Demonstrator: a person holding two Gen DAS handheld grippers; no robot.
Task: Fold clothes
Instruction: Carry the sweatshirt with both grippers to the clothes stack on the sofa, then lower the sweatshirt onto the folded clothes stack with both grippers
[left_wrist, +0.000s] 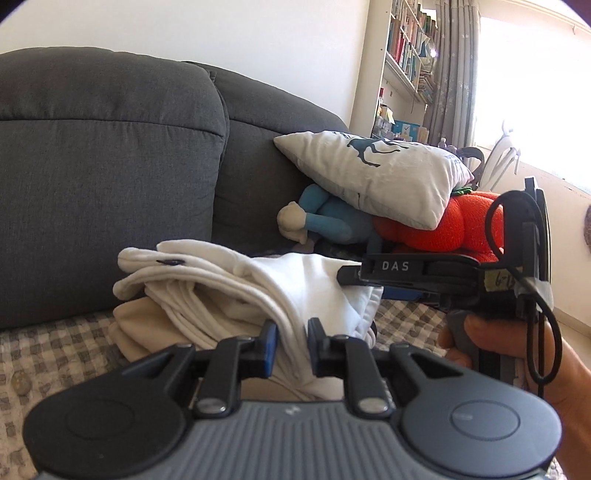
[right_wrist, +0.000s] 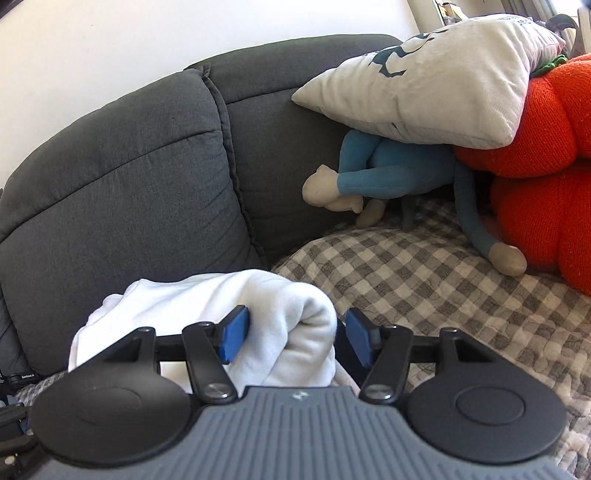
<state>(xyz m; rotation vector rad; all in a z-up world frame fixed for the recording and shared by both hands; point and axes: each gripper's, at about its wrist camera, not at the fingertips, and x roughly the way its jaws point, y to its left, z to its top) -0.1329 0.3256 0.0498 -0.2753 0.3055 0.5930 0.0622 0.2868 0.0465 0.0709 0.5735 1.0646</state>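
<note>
— White cloth (left_wrist: 229, 291) sits in a folded pile just in front of the left tool (left_wrist: 290, 349). See it?

— Yes. The left tool's blue pads are close together and pinch a fold of the cloth between them.

— What about the right tool (right_wrist: 297, 338)?

— Its pads stand apart. The rolled edge of the cloth lies between them. The left pad touches it, and the right pad is a little way off, so it has let go.

— Where is the pile?

— On the checked blanket (right_wrist: 424, 280) on the grey sofa (left_wrist: 110, 166), near the back cushions. In the left view, the right tool sticks in from the right side, with a hand (left_wrist: 517, 354) holding it.

— What is past the tools?

— A white pillow (right_wrist: 436, 88) lies on a blue doll (right_wrist: 388, 166) and a big orange toy (right_wrist: 546, 147), far ahead and to the right of the tools.
</note>
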